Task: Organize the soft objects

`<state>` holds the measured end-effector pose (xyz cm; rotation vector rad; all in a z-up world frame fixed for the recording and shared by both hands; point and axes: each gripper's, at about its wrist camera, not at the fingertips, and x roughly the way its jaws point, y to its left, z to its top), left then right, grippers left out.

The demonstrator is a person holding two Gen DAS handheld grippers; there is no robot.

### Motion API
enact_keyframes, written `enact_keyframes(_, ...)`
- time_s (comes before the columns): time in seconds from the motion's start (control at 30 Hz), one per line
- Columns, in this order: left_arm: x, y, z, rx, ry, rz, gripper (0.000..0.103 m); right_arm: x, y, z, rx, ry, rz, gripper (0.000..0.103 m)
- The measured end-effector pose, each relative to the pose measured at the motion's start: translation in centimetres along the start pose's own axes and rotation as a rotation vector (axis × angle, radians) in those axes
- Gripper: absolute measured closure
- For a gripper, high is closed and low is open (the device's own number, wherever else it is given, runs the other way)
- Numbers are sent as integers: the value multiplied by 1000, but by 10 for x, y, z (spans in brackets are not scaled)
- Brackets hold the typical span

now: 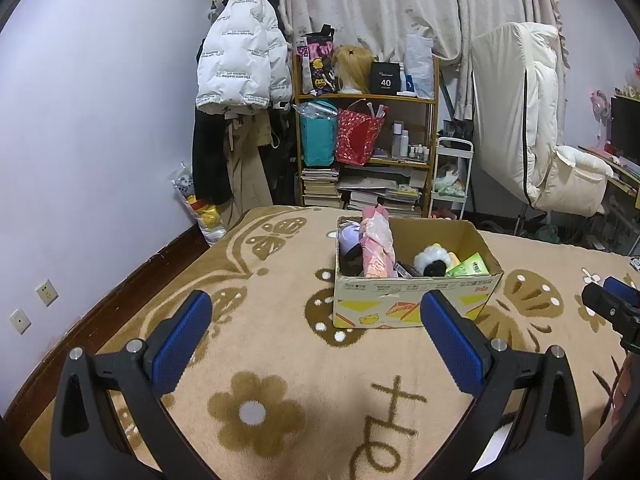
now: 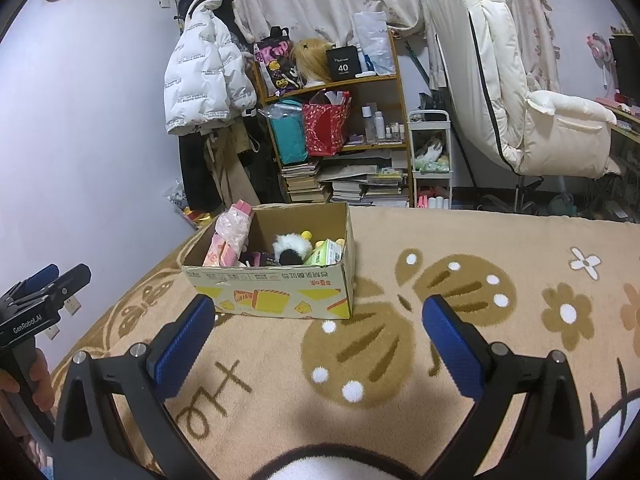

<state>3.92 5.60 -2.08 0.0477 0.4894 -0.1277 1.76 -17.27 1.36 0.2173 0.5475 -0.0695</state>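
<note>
Spread across the bed, a tan fleece blanket (image 1: 280, 344) patterned with brown flowers and butterflies carries an open cardboard box (image 1: 412, 300) printed with yellow shapes, and behind it a cluttered wooden shelf (image 1: 366, 100) stands against the curtained wall. Inside the box sit a round black-and-white plush toy (image 1: 431, 261), a long pink packet wrapped in crinkly plastic (image 1: 376, 246), a pale purple soft toy (image 1: 349, 238) and a green carton-like pack (image 1: 470, 268). Both tools hover short of the box, well apart from it: the left gripper (image 1: 316, 344) has its blue-padded fingers (image 1: 182, 344) spread wide with nothing between them, and the right gripper (image 2: 318, 344) is likewise wide open and empty. The plush looks light and squashy, so I would judge a pinch across its fluffy body should hold; the plastic-wrapped packet seems more slippery and is probably best taken around its middle.
</note>
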Motion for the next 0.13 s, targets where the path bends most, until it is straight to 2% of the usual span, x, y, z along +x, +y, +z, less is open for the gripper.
enact_keyframes(0.13, 0, 2, 0, -6, 2, -1, 0, -1, -1, 0, -1, 1, -1, 0)
